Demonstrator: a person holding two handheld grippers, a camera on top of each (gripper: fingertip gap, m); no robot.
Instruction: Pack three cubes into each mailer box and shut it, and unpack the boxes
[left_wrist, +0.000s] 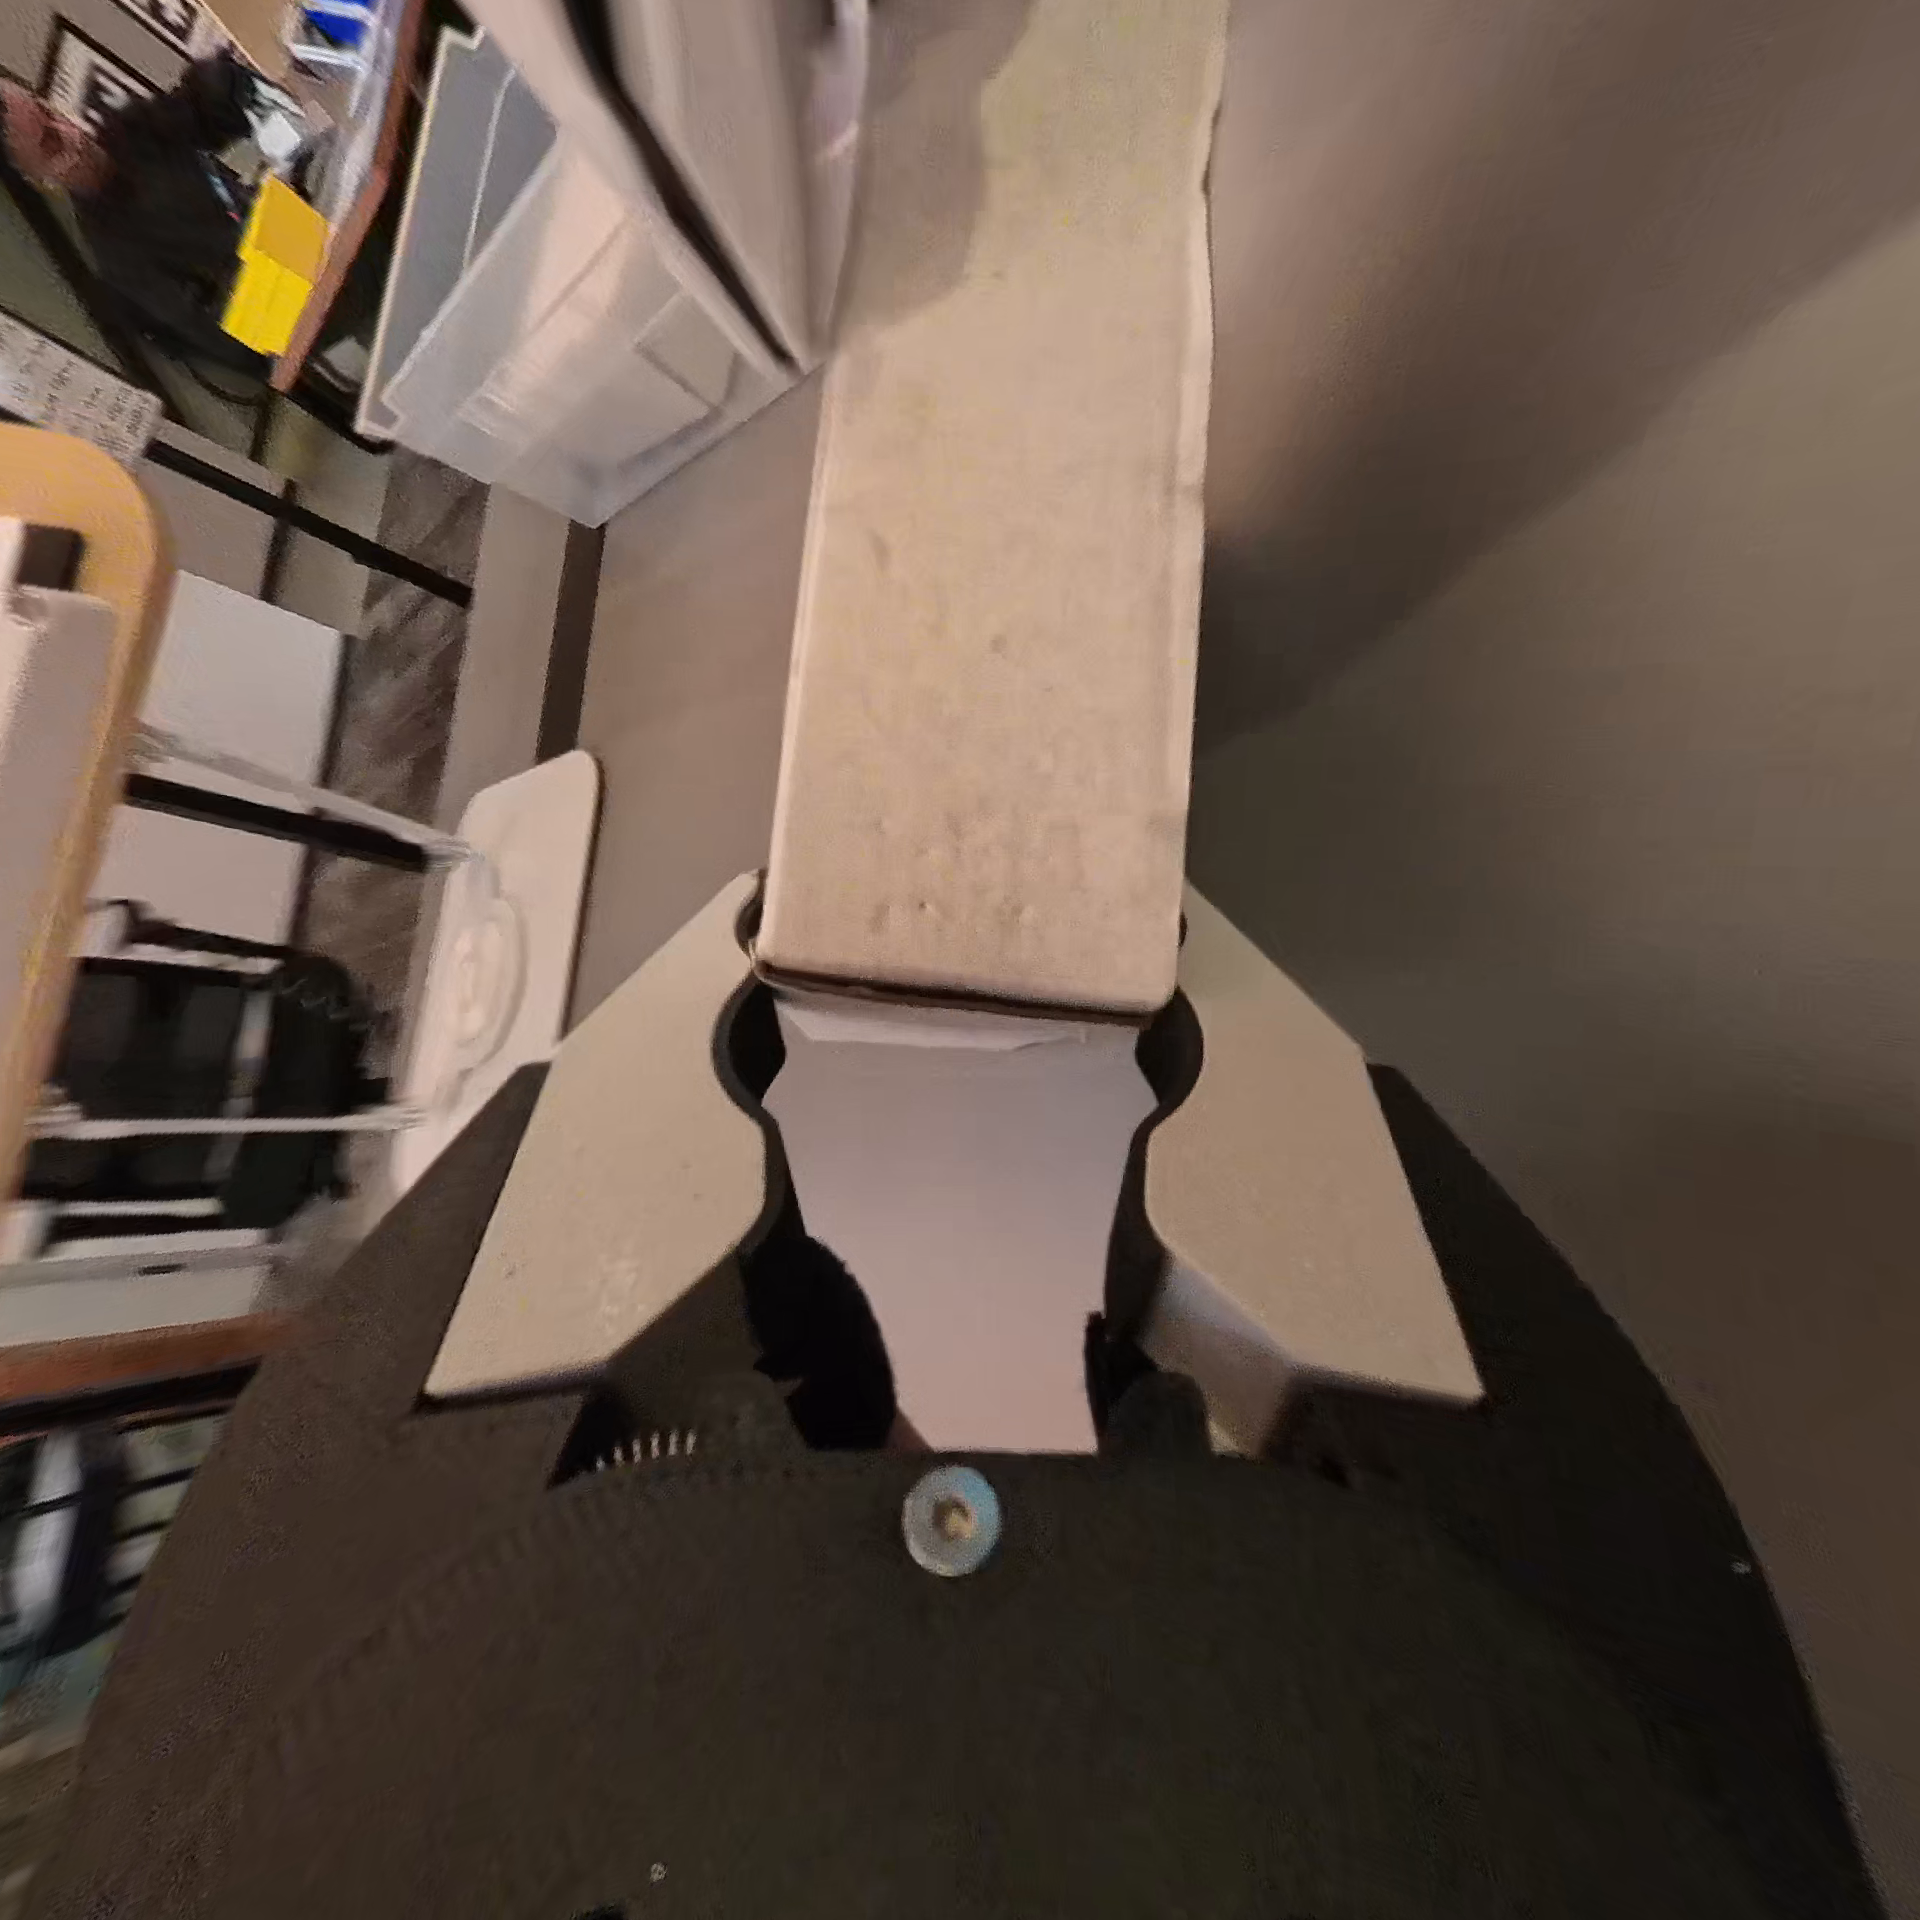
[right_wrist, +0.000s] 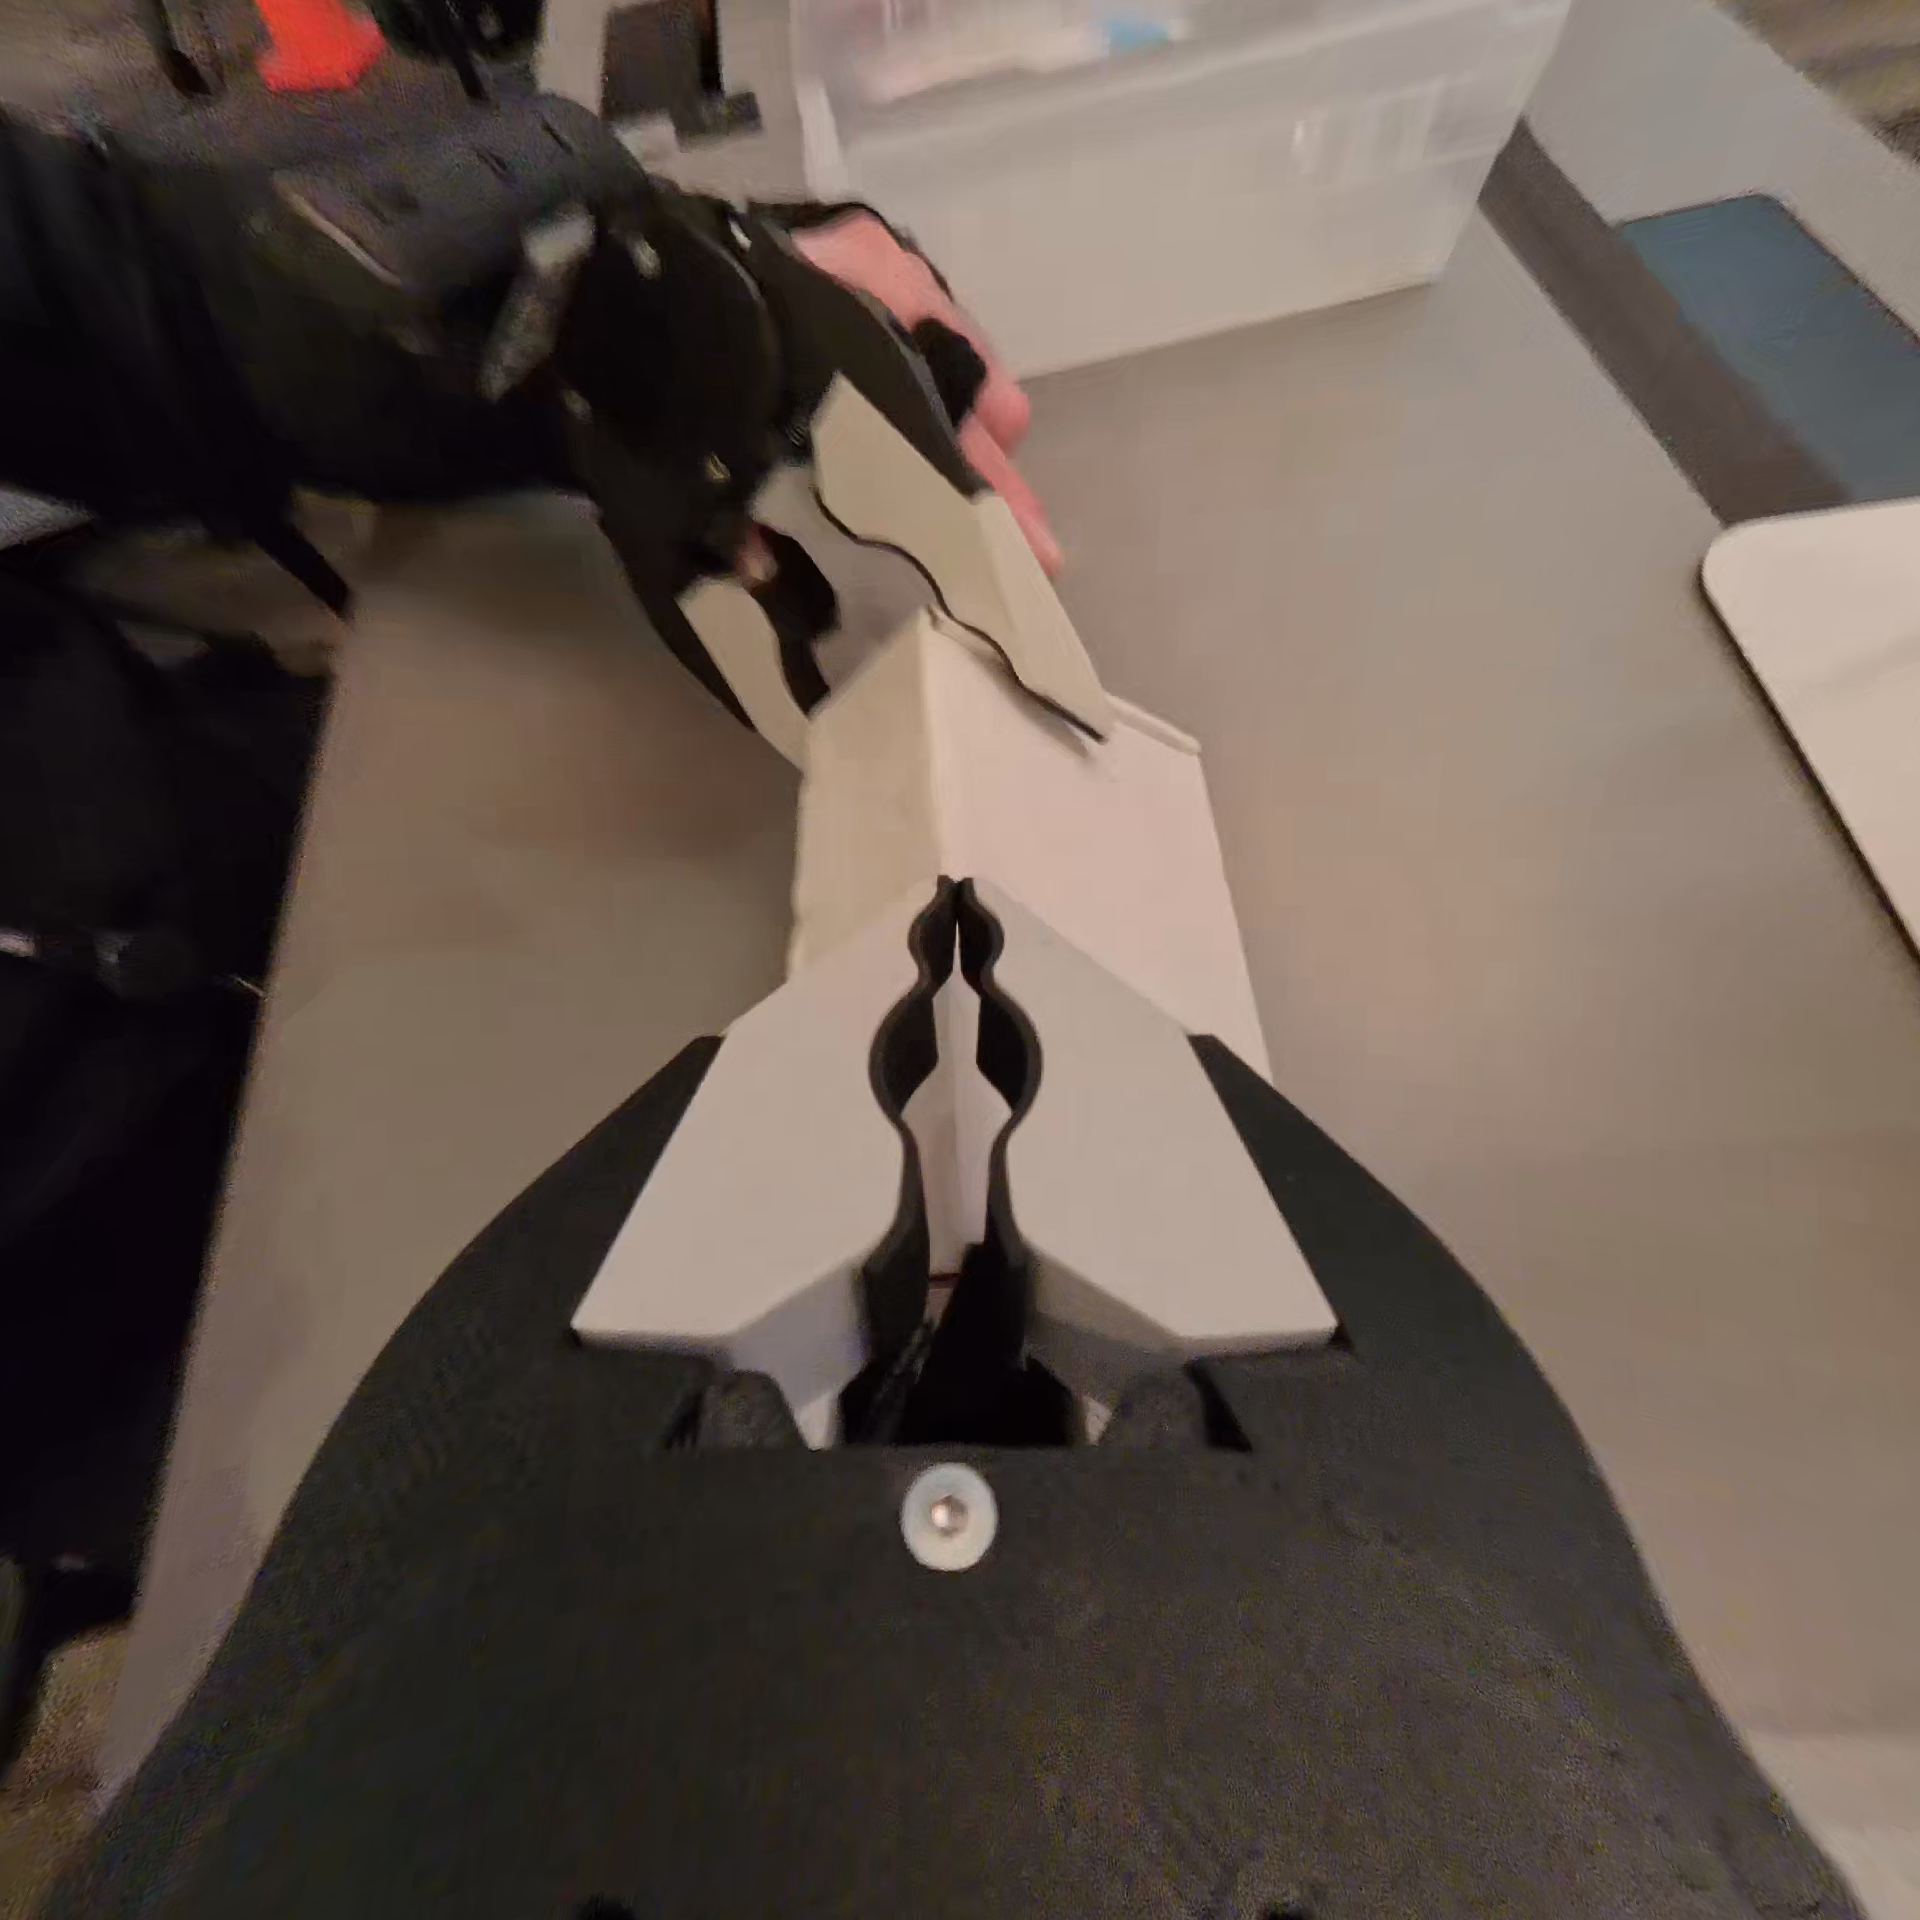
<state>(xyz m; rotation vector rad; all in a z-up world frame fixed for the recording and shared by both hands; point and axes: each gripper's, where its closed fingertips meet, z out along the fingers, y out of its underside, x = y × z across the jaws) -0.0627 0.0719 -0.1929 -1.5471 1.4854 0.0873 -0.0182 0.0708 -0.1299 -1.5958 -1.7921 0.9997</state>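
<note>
A white mailer box (left_wrist: 987, 623) with its lid down is held up above the grey table (right_wrist: 1455, 831). My left gripper (left_wrist: 971, 904) is shut on one end of it, and both pads press on the box's sides. In the right wrist view the left gripper (right_wrist: 914, 665) clamps the far end of the box (right_wrist: 1091, 862), with a person's hand behind it. My right gripper (right_wrist: 956, 891) is at the near end, over the box's ridge, with its fingertips closed together. I cannot tell whether a thin edge of cardboard is between them. No cubes are in view.
A clear plastic bin (right_wrist: 1143, 156) stands at the table's far side and also shows in the left wrist view (left_wrist: 540, 343). A white board (right_wrist: 1829, 665) and a blue pad (right_wrist: 1787, 322) lie to the right. Yellow items (left_wrist: 275, 270) sit on a far shelf.
</note>
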